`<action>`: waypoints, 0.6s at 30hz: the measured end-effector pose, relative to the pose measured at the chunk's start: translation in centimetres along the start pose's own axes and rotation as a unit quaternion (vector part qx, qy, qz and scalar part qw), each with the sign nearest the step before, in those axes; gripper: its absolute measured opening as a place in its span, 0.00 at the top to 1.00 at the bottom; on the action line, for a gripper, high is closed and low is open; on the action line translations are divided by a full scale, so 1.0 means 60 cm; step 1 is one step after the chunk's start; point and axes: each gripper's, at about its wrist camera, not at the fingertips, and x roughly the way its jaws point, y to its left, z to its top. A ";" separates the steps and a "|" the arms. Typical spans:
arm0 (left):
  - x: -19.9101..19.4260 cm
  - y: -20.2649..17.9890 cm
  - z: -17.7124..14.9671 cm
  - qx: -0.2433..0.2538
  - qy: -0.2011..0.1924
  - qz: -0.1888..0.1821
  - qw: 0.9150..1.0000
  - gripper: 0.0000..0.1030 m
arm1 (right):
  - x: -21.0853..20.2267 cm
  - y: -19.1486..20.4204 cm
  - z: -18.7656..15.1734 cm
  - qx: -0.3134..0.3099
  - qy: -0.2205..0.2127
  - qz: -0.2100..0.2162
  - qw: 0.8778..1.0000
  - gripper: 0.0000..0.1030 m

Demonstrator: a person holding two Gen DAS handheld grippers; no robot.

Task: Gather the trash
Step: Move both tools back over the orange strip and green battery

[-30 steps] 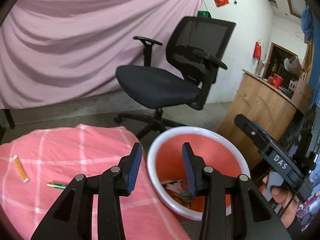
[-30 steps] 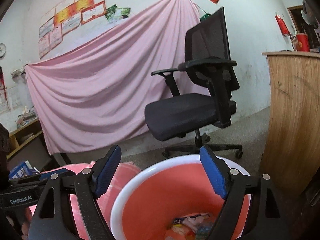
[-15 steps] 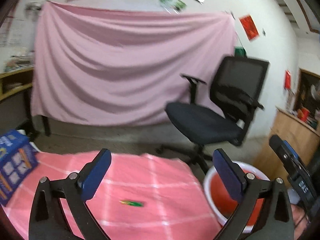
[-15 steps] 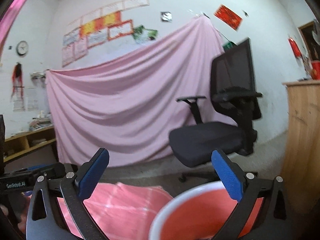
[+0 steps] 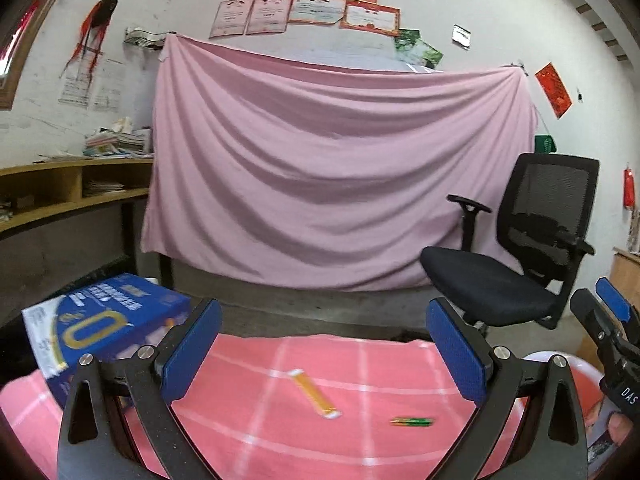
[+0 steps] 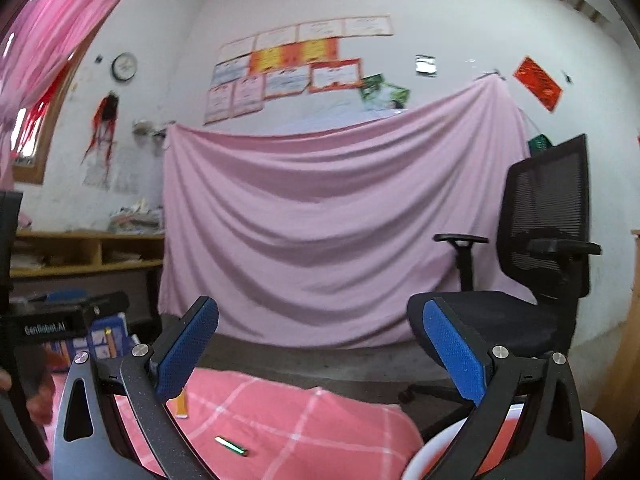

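On the pink checked cloth [image 5: 260,420] lie an orange sachet [image 5: 315,393] and a small green wrapper [image 5: 412,422]. My left gripper [image 5: 324,354] hangs open above the cloth, the sachet just below the gap between its blue pads, nothing held. In the right wrist view my right gripper [image 6: 320,354] is open and empty; the green wrapper [image 6: 231,445] lies on the cloth [image 6: 304,420] below it, the orange sachet [image 6: 182,402] partly behind its left finger. The orange bin's white rim [image 6: 424,456] shows at lower right, also as a bin rim [image 5: 560,360] at the left view's right edge.
A blue box [image 5: 100,328] stands at the cloth's left end. A black office chair [image 5: 520,264] stands to the right before a pink sheet [image 5: 328,176] hung on the wall. A wooden shelf [image 5: 60,184] runs along the left wall. A hand [image 6: 36,396] holds the other gripper.
Both grippers swung left from over the orange bin to over the pink cloth, and both opened wide. The bin's inside with its trash has left view.
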 end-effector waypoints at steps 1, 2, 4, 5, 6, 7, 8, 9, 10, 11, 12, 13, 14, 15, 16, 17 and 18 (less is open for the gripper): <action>0.004 0.009 -0.003 0.002 0.004 0.004 1.000 0.03 | 0.006 0.006 -0.004 -0.004 0.007 0.005 1.000 0.00; 0.003 0.019 -0.006 0.004 0.007 0.007 1.000 0.03 | 0.014 0.013 -0.009 -0.010 0.017 0.009 1.000 0.00; 0.010 0.031 -0.013 0.006 0.019 0.012 1.000 0.03 | 0.028 0.027 -0.018 -0.024 0.038 0.013 0.999 0.00; 0.017 0.037 -0.017 0.007 0.030 0.014 0.999 0.03 | 0.039 0.033 -0.022 -0.030 0.054 0.017 0.998 0.00; 0.025 0.042 -0.022 0.008 0.043 0.015 0.999 0.03 | 0.046 0.035 -0.026 -0.033 0.066 0.021 0.997 0.00; 0.031 0.047 -0.027 0.010 0.058 0.015 0.998 0.03 | 0.053 0.037 -0.030 -0.034 0.081 0.024 0.996 0.00; 0.038 0.049 -0.029 0.012 0.071 0.015 0.997 0.03 | 0.061 0.038 -0.034 -0.035 0.097 0.028 0.994 0.00; 0.046 0.051 -0.035 0.015 0.087 0.016 0.996 0.03 | 0.071 0.039 -0.039 -0.037 0.116 0.033 0.992 0.00; 0.055 0.053 -0.040 0.017 0.102 0.019 0.994 0.03 | 0.078 0.040 -0.045 -0.039 0.134 0.035 0.990 0.00; 0.064 0.050 -0.044 0.020 0.116 0.022 0.993 0.03 | 0.093 0.041 -0.053 -0.043 0.165 0.038 0.985 0.00; 0.077 0.050 -0.051 0.024 0.140 0.023 0.990 0.03 | 0.102 0.042 -0.061 -0.045 0.188 0.041 0.980 0.00; 0.090 0.050 -0.058 0.025 0.161 0.024 0.986 0.03 | 0.111 0.044 -0.068 -0.047 0.205 0.044 0.977 0.00; 0.100 0.051 -0.064 0.024 0.176 0.025 0.984 0.03 | 0.121 0.045 -0.077 -0.049 0.227 0.048 0.972 0.00; 0.108 0.051 -0.068 0.023 0.188 0.028 0.982 0.03 | 0.129 0.047 -0.085 -0.052 0.248 0.055 0.966 0.01; 0.116 0.051 -0.075 0.023 0.202 0.031 0.979 0.03 | 0.136 0.050 -0.090 -0.054 0.264 0.062 0.961 0.01; 0.121 0.051 -0.079 0.022 0.212 0.031 0.977 0.03 | 0.144 0.053 -0.097 -0.058 0.283 0.072 0.955 0.01; 0.126 0.050 -0.083 0.022 0.220 0.031 0.975 0.03 | 0.147 0.056 -0.102 -0.060 0.294 0.079 0.951 0.01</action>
